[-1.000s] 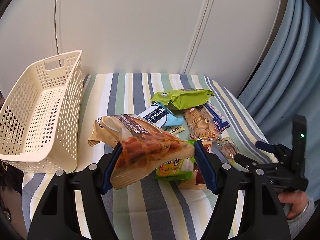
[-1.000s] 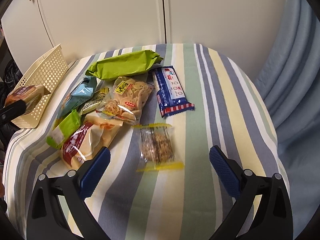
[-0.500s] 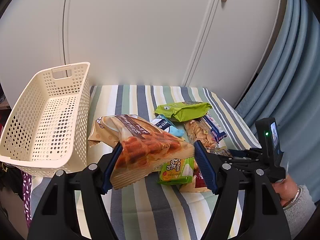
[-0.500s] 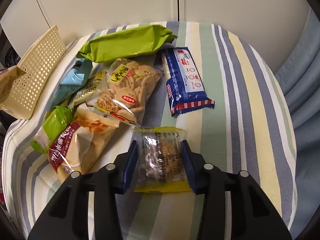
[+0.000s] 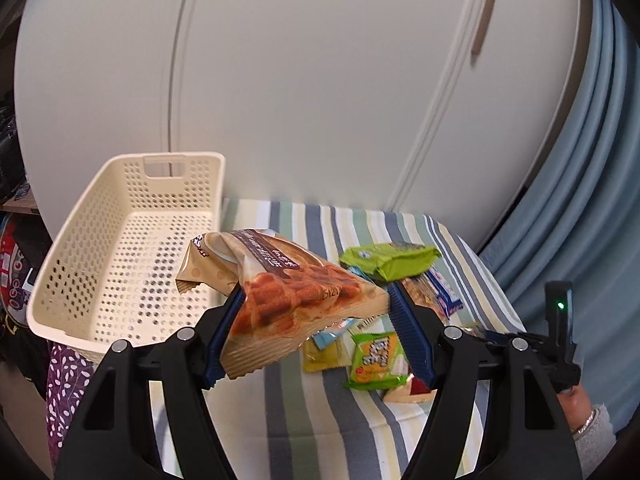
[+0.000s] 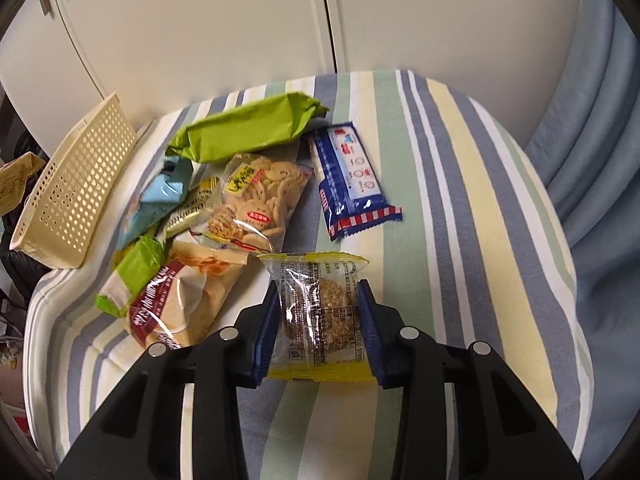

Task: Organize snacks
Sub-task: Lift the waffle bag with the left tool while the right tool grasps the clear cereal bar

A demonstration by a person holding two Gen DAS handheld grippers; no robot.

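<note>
White cupboard doors stand behind a striped bench [image 6: 460,184], with blue curtains to its right. A cream basket [image 5: 120,248] sits at the bench's left edge, perforated and holding nothing that shows. The left tool [image 5: 316,332] pinches a waffle bag [image 5: 296,300] between its blue pads, held in the air just right of the basket's near corner. The right tool [image 6: 318,324] is pressed on a clear cookie pack [image 6: 320,312] with yellow ends, well right of the basket. Between that pack and the basket lie a long green pack [image 6: 248,128], a blue wafer pack [image 6: 352,176], a biscuit bag [image 6: 260,200] and several smaller packets, some overlapping.
</note>
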